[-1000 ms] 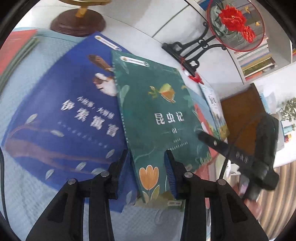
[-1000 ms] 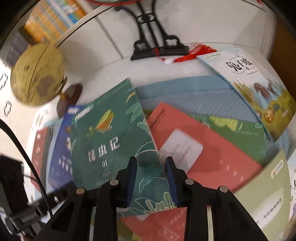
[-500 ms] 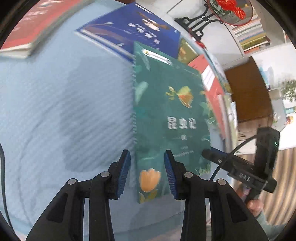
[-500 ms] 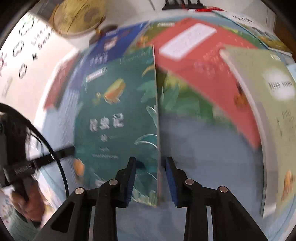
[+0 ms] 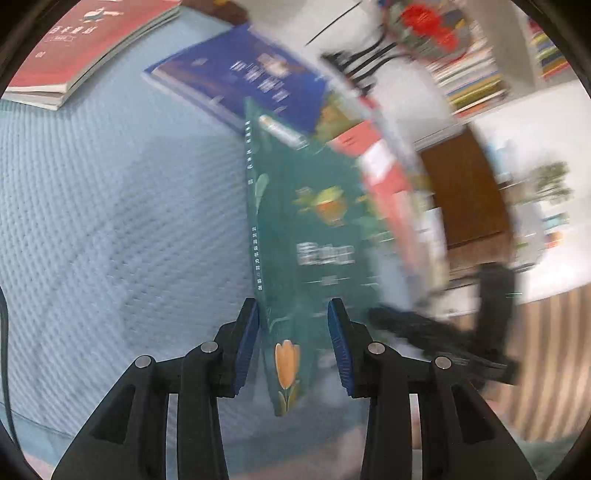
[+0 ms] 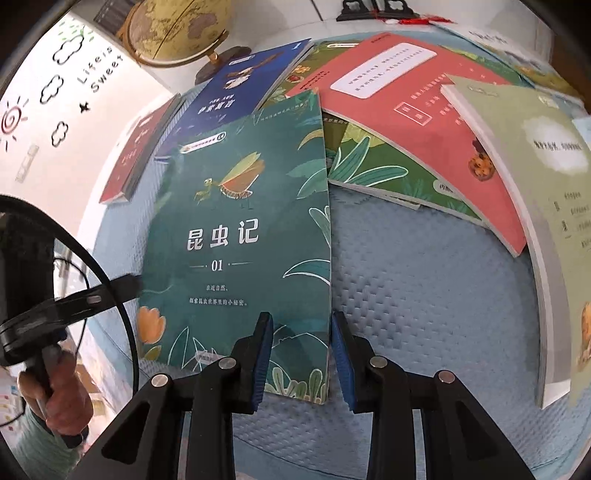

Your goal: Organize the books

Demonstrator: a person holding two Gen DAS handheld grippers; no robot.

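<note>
The dark green book with an insect and white title (image 6: 240,229) hangs a little above the blue mat (image 6: 424,295), casting a shadow. My right gripper (image 6: 301,339) is shut on its lower right corner, the book's right edge running between the pads. In the left wrist view the same book (image 5: 317,236) shows spine first, blurred. My left gripper (image 5: 293,332) is shut on its lower left corner, with the spine against the left pad. The other gripper's finger meets the book's far edge in each view.
A blue book (image 6: 229,99) and a red book (image 6: 133,155) lie further back on the left. A coral book (image 6: 417,122), a leafy green one (image 6: 369,166) and a pale green one (image 6: 535,184) overlap at the right. A globe (image 6: 173,29) stands behind. A hand (image 6: 55,398) holds the left gripper.
Both grippers have drawn the green book off the blue book and the pile, toward the near side of the mat. Their grip on its lower corners is unchanged.
</note>
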